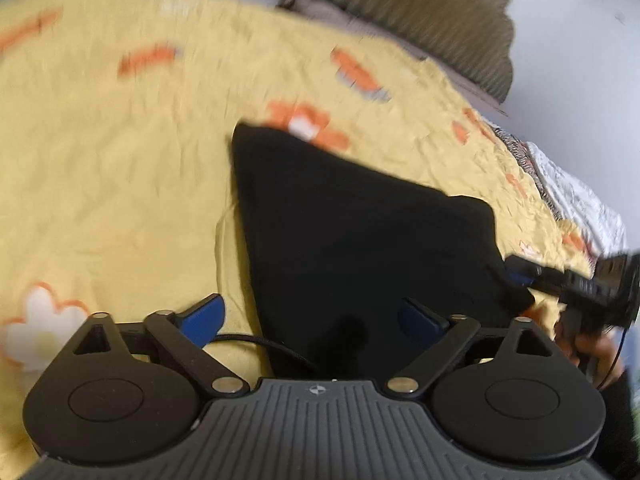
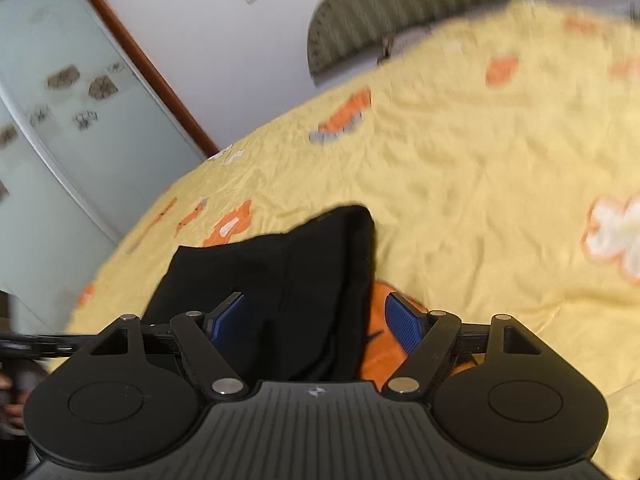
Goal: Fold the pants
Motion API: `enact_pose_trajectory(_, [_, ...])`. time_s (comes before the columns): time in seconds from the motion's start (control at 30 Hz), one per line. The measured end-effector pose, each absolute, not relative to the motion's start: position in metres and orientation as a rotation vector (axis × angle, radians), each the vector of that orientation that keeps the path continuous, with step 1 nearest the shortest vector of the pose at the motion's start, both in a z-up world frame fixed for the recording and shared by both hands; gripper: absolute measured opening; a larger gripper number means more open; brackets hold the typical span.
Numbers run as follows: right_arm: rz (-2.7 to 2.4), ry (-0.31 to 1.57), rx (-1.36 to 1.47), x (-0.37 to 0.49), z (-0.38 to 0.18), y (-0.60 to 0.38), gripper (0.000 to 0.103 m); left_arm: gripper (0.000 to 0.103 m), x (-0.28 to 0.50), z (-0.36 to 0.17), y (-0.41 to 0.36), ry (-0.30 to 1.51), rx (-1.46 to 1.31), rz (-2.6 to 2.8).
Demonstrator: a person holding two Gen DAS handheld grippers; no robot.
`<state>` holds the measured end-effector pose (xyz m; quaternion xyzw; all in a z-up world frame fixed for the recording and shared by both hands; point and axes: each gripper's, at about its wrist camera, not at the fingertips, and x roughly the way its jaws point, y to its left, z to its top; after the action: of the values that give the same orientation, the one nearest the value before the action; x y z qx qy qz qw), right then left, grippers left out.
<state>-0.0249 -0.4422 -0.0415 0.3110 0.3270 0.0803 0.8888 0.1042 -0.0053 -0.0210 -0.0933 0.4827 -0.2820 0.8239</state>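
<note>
The black pants [image 1: 352, 232] lie folded into a rough wedge on the yellow flowered bedspread [image 1: 120, 152]. My left gripper [image 1: 312, 318] is open just above the near edge of the pants; its left pad is over the bedspread, its right pad over the cloth. My right gripper [image 1: 524, 272] shows at the right corner of the pants. In the right wrist view the right gripper [image 2: 316, 318] is open, with the near end of the pants [image 2: 280, 272] between its blue pads. Both views are motion-blurred.
A striped olive headboard [image 1: 420, 12] stands at the far edge of the bed. A patterned white cloth [image 1: 568, 184] lies at the bed's right edge. A glass door with a brown frame [image 2: 80, 128] and a white wall are left of the bed.
</note>
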Motion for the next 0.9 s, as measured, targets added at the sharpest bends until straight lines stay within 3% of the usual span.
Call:
enact_pose_trajectory(0.27, [0.298, 0.715, 0.64, -0.007, -0.047, -0.428, 0.075, 0.08, 0.122, -0.036, -0.012, 1.076, -0.311, -0.652])
enact_pose_trajectory(0.3, [0.299, 0.717, 0.637, -0.005, -0.047, -0.427, 0.072, 0.074, 0.119, -0.035, -0.015, 1.065, -0.297, -0.645])
enact_pose_trajectory(0.37, [0.278, 0.725, 0.61, -0.001, -0.046, -0.422, 0.055, 0.044, 0.114, -0.032, -0.017, 1.023, -0.248, -0.6])
enact_pose_trajectory(0.4, [0.267, 0.729, 0.596, -0.002, -0.046, -0.421, 0.049, 0.034, 0.11, -0.031, -0.017, 1.0, -0.218, -0.578])
enact_pose_trajectory(0.5, [0.244, 0.714, 0.599, -0.006, -0.046, -0.419, 0.038, 0.016, 0.104, -0.03, -0.008, 0.966, -0.242, -0.556])
enact_pose_trajectory(0.63, [0.212, 0.683, 0.595, -0.011, -0.037, -0.407, 0.03, 0.013, 0.099, -0.021, 0.007, 0.95, -0.304, -0.543])
enact_pose_trajectory(0.9, [0.302, 0.642, 0.569, 0.004, -0.019, -0.364, 0.028, 0.013, 0.079, 0.012, 0.038, 0.845, -0.208, -0.409])
